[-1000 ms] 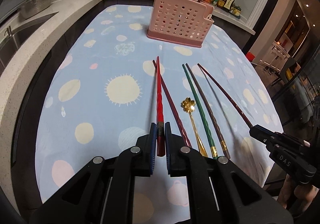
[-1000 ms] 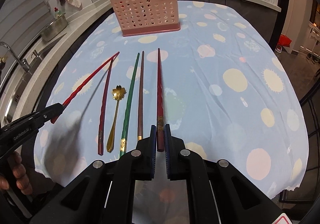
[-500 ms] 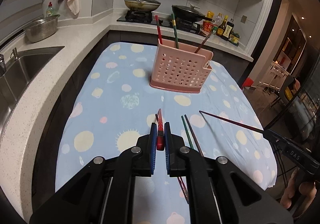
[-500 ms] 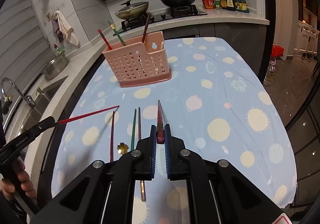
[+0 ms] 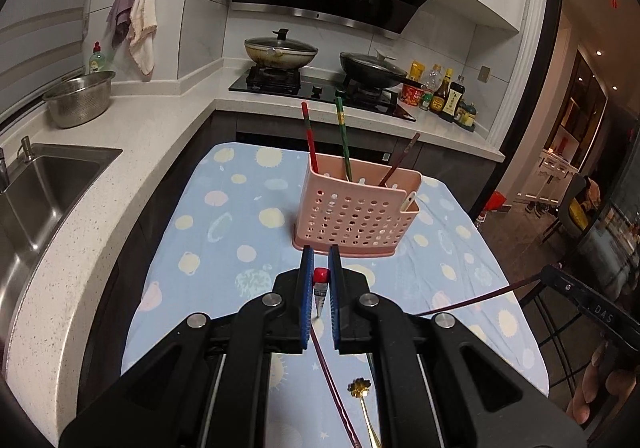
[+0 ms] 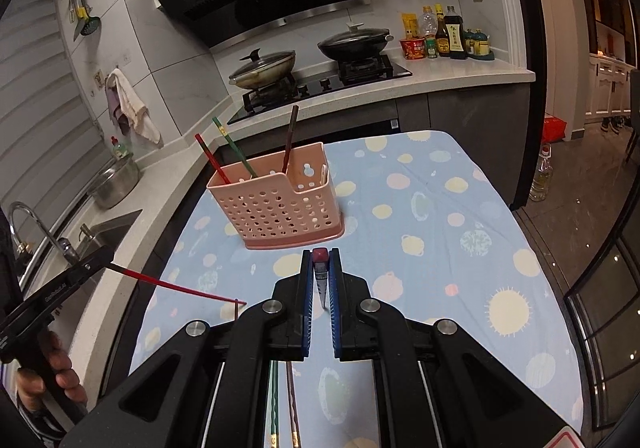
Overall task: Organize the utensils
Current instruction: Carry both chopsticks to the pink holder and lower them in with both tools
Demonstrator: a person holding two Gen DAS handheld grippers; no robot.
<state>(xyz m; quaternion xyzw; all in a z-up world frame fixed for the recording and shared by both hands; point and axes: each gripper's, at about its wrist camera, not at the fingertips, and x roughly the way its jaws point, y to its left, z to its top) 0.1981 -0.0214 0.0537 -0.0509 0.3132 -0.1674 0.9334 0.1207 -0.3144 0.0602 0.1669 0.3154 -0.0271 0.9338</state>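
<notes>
Left wrist view: a red chopstick (image 5: 320, 290) is clamped by its thick end in the left gripper (image 5: 319, 276), a maroon chopstick (image 6: 320, 272) likewise in the right gripper (image 6: 320, 268), both raised off the tabletop (image 5: 248, 216) short of the pink basket (image 5: 356, 208), seemingly for dropping in upright.

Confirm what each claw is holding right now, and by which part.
Left claw grips a red chopstick near its thick end; right claw grips a dark maroon chopstick the same way. Both are off the table.
</notes>
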